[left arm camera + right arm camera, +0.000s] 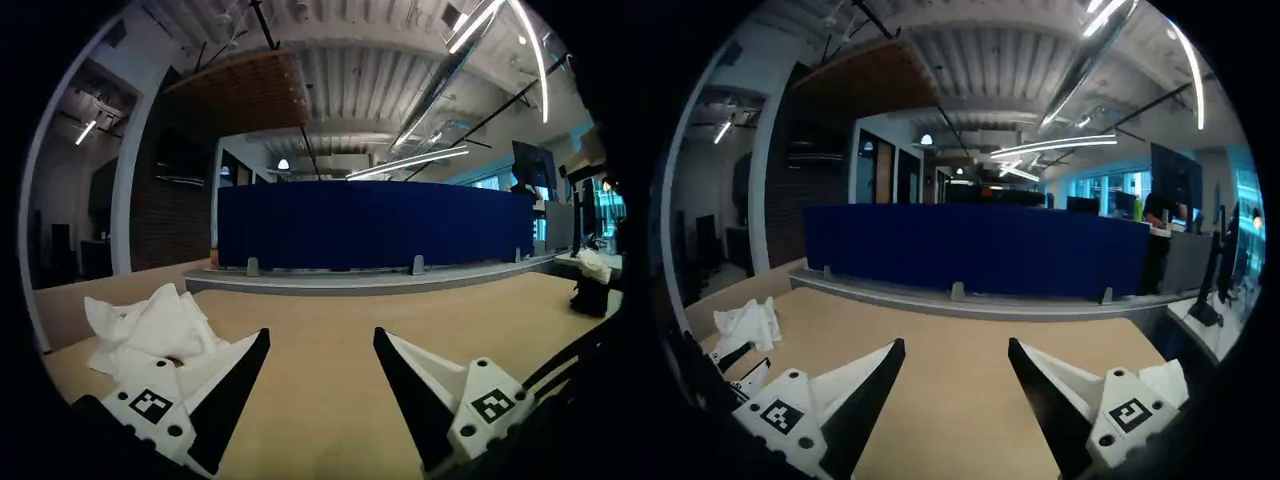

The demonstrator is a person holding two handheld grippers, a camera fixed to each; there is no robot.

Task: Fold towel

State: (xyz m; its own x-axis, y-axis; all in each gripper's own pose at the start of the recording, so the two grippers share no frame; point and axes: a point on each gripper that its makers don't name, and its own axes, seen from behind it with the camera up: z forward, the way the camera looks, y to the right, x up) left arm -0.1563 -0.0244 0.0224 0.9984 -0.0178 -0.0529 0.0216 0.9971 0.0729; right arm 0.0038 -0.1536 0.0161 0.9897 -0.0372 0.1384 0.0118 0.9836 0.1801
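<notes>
The folding has not begun. The table [320,352] is a big, light wooden one. The towel [152,328] lies on it in a bumpy white heap, close to the table's left edge. No part of it is flat yet, and no corner sticks out clearly.

The left gripper [320,331] hangs low over the table with its two fingers spread wide and nothing between them. The towel is just beside its left finger. The right gripper [955,342] is also spread wide and holds nothing. It is farther off, over the bare middle of the table, and from there the towel looks small, near the far left corner.

I think the next move is to reach into the heap. The left gripper is closest, so it can turn a little to its left and pinch an edge. The right gripper has to come across the table to take another edge. Then the two can pull the towel out flat.

The room is a big office with a ribbed ceiling and long strip lights [408,162]. A low blue wall [376,224] runs along the far edge of the table. Dark screens [1172,172] stand past the right edge. A small white thing [1168,380] peeks out behind the right gripper's finger. It may be another cloth, but it is too hidden to tell.
</notes>
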